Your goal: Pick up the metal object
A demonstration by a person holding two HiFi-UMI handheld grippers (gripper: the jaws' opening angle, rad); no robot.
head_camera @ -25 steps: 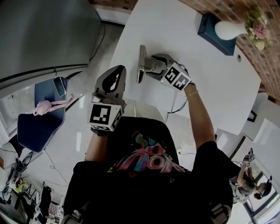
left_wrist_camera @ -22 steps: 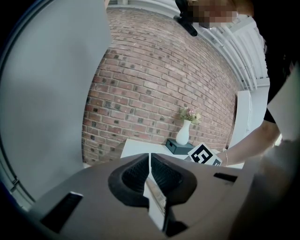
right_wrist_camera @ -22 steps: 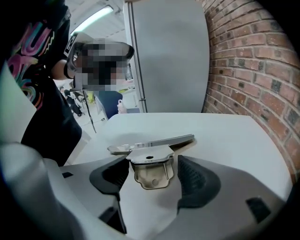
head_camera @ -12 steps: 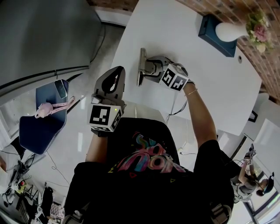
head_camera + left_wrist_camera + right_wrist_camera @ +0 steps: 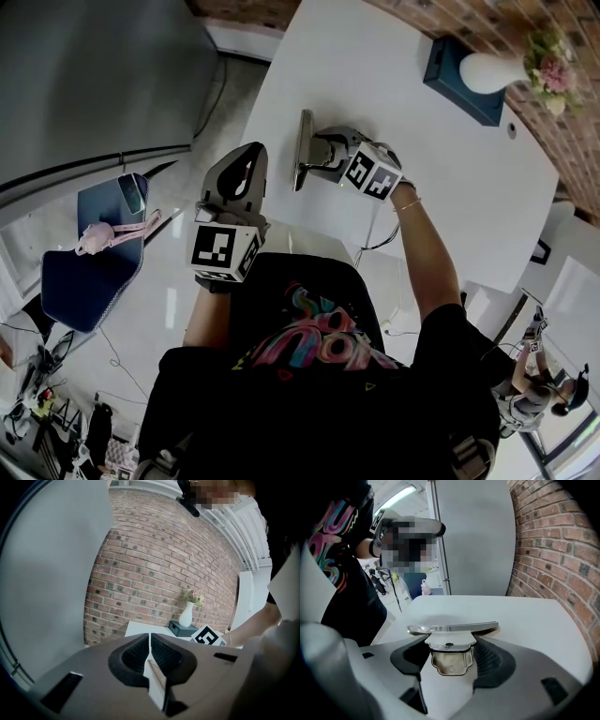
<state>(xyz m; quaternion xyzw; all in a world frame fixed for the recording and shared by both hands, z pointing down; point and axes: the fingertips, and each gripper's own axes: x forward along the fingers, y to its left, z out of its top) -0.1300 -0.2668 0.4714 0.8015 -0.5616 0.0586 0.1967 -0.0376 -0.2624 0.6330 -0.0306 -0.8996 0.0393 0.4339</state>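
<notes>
We are holding the right gripper [image 5: 325,156] low over the white table [image 5: 375,66], its jaws standing apart on either side of the short tab of the metal object [image 5: 452,628], which is lying flat near the table's edge closest to us. Its long bar is running crosswise to the jaws, just beyond the fingertips, so we are judging that closing squarely on the tab matters most. The left gripper [image 5: 246,164], pressed closed on nothing, is hovering farther away.
</notes>
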